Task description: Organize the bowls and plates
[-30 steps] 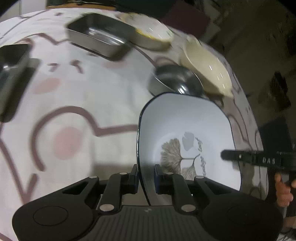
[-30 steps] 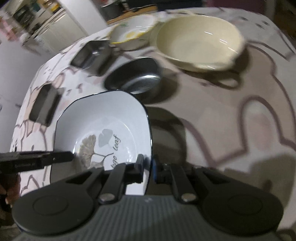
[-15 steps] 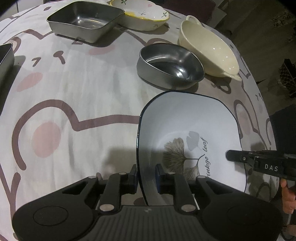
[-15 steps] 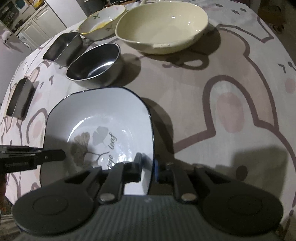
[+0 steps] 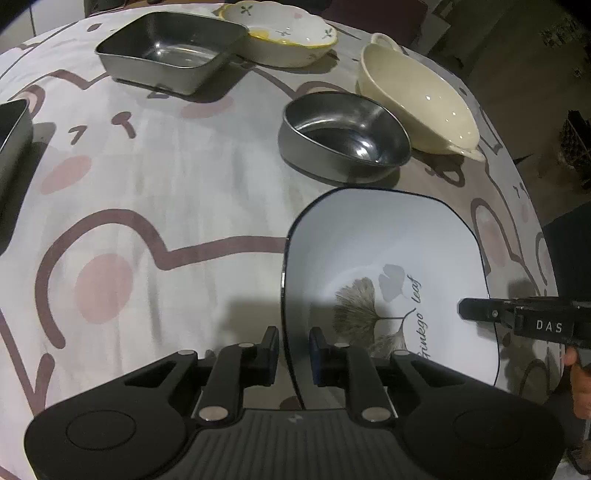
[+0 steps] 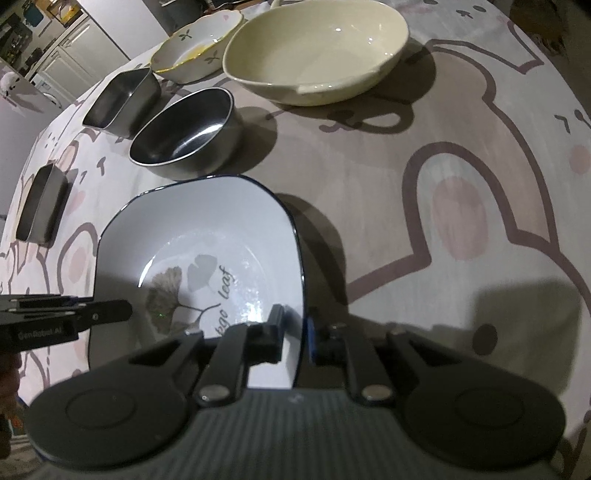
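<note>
Left gripper [image 5: 292,350] is pinching the left rim of the square ginkgo plate [image 5: 391,273], a glazed, likely slippery and breakable piece near the surface's near edge, while right gripper [image 6: 295,332] is clamping its opposite rim.

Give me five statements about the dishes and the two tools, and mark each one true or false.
1. Both tools, left and right, straddle the rim of the white square plate. True.
2. The round steel bowl holds soup. False: it is empty.
3. The cream bowl has a handle. True.
4. The flowered dish sits inside the square steel pan. False: it sits beside it.
5. The plate shows a fish. False: a ginkgo leaf.
</note>
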The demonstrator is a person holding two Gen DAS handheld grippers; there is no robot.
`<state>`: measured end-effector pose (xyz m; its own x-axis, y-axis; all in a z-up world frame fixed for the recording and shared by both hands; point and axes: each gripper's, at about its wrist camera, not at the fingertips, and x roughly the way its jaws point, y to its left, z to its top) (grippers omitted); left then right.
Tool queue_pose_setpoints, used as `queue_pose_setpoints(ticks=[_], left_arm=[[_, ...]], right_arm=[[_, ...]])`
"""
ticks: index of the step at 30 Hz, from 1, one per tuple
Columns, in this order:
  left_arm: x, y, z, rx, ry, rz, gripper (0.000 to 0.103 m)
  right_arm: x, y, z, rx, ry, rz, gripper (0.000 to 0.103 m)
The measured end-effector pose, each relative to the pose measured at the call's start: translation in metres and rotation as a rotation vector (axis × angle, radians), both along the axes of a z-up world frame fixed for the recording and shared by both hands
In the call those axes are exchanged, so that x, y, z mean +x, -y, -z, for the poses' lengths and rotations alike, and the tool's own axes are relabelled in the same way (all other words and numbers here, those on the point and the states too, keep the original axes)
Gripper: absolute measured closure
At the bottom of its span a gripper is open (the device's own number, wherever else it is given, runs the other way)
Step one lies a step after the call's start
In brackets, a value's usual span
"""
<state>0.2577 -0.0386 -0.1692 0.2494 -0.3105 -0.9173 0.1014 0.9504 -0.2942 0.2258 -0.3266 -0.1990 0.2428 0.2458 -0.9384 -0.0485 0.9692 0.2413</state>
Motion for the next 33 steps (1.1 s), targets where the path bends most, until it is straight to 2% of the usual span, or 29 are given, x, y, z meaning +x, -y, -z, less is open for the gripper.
queue_pose_setpoints(ticks=[2,3,4,6,7,8,9,10,12,17,21,26,33], left_arm=[[0.000,-0.002,-0.001,0.003,-0.004,-0.001,0.079],[-0.001,-0.002,-0.002,0.004,-0.006,-0.001,0.071],[-0.001,-0.003,-0.003,0.005,-0.006,0.001,0.067],[-0.002,-0.003,-0.006,0.010,0.003,0.003,0.049],[-0.002,-0.003,-0.008,0.011,0.008,0.004,0.043],[-0.003,-0.003,-0.009,0.013,0.015,0.006,0.031],[-0.004,-0.002,-0.011,0.019,0.024,0.006,0.021],[-0.004,-0.002,-0.014,0.028,0.036,0.006,0.018],[-0.005,-0.002,-0.019,0.038,0.063,0.004,0.009],[-0.004,-0.006,-0.034,0.056,0.129,-0.011,0.000],[0.001,-0.009,-0.051,0.070,0.219,-0.048,0.000],[0.010,-0.007,-0.076,0.057,0.335,-0.073,0.000],[0.019,0.007,-0.095,0.069,0.458,-0.037,0.000]], right_arm=[[0.000,0.000,-0.001,-0.010,0.003,-0.003,0.085],[-0.001,-0.001,-0.002,-0.023,0.005,-0.007,0.073],[-0.001,0.000,-0.004,-0.034,0.010,-0.008,0.056],[-0.002,0.000,-0.009,-0.046,0.034,-0.005,0.042],[-0.003,0.001,-0.011,-0.045,0.042,-0.004,0.037],[-0.003,0.003,-0.014,-0.041,0.047,0.001,0.033],[-0.003,0.004,-0.016,-0.036,0.053,0.005,0.021],[-0.003,0.005,-0.018,-0.030,0.065,0.009,0.009],[-0.004,0.007,-0.023,-0.024,0.090,0.016,0.002],[-0.004,0.016,-0.042,0.009,0.186,0.052,0.001],[-0.001,0.025,-0.057,0.045,0.261,0.100,0.001],[0.014,0.039,-0.073,0.140,0.342,0.205,0.000],[0.047,0.047,-0.076,0.277,0.360,0.367,0.000]])
